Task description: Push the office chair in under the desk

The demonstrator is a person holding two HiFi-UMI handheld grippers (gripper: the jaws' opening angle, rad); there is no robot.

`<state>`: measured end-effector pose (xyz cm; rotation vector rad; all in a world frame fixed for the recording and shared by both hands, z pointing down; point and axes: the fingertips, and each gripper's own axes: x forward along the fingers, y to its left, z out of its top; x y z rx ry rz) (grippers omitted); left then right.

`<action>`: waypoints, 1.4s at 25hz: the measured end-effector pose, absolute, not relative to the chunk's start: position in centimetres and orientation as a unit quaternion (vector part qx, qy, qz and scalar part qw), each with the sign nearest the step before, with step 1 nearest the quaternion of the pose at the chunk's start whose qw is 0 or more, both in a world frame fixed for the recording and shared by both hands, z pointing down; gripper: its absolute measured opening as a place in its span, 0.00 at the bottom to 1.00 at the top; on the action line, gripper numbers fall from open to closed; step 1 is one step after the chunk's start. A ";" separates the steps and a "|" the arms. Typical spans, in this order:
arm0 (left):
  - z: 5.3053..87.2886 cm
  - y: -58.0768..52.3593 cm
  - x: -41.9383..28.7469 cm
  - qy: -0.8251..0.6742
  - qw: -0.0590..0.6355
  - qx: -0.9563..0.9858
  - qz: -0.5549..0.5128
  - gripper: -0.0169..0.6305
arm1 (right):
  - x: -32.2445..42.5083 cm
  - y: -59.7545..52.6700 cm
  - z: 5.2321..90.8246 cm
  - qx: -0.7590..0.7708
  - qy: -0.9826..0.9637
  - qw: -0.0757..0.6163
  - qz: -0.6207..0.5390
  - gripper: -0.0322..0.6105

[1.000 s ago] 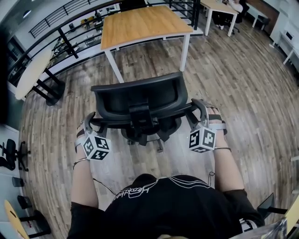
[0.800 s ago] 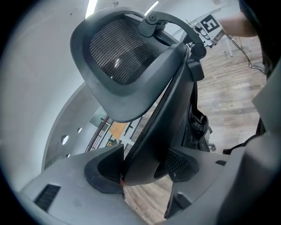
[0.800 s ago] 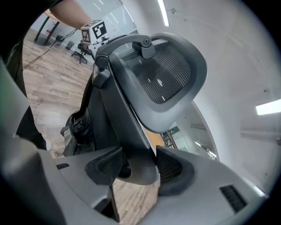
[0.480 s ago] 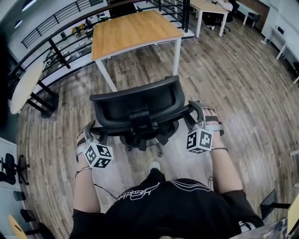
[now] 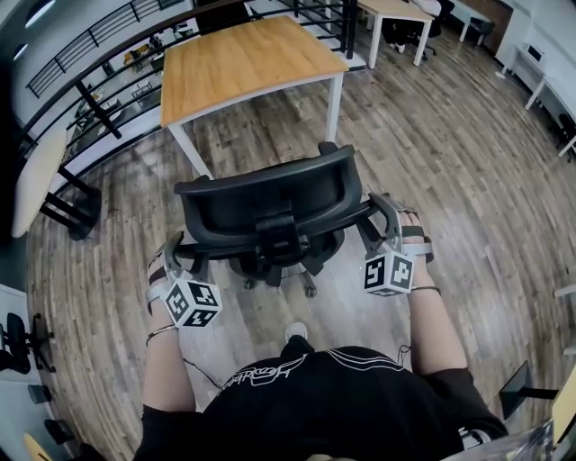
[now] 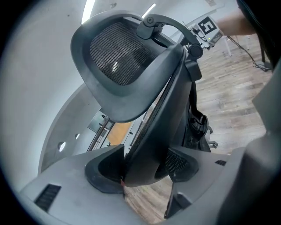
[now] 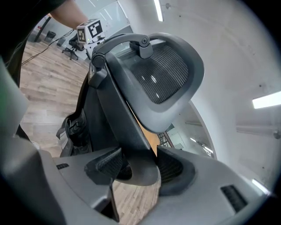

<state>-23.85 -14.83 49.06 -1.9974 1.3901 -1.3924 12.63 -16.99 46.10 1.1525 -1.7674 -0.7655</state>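
In the head view a black office chair (image 5: 270,203) stands on the wooden floor with its back toward me. Just beyond it is the desk (image 5: 238,58), with a wood top and white legs. My left gripper (image 5: 175,257) clamps the left edge of the backrest and my right gripper (image 5: 382,225) clamps the right edge. In the left gripper view the chair's black frame (image 6: 167,110) fills the gap in the left gripper (image 6: 142,165), with both pads against it. The right gripper (image 7: 140,167) holds the chair's frame (image 7: 127,127) the same way.
A black railing (image 5: 108,36) runs behind the desk. A pale oval table (image 5: 36,176) stands at the left and more white desks (image 5: 396,9) at the top right. Spare chairs (image 5: 18,338) sit at the lower left. The person's shoe (image 5: 295,331) is behind the chair's base.
The chair and both grippers have moved forward, so the desk looks larger and nearer to the chair. The person's foot has stepped into view behind the chair's base.
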 end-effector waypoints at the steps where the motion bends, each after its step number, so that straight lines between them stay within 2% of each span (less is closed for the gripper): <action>1: 48.9 -16.6 -23.5 0.488 0.169 -0.703 -0.489 0.43 | 13.0 -18.8 45.9 0.464 -0.708 0.436 -0.305 0.46; 16: 51.6 -23.7 -22.9 0.477 0.206 -0.714 -0.469 0.43 | 13.5 -24.4 49.3 0.501 -0.683 0.439 -0.299 0.46; 35: 49.8 -38.5 -20.0 0.510 0.186 -0.688 -0.481 0.43 | 16.6 -40.7 47.2 0.468 -0.710 0.420 -0.316 0.46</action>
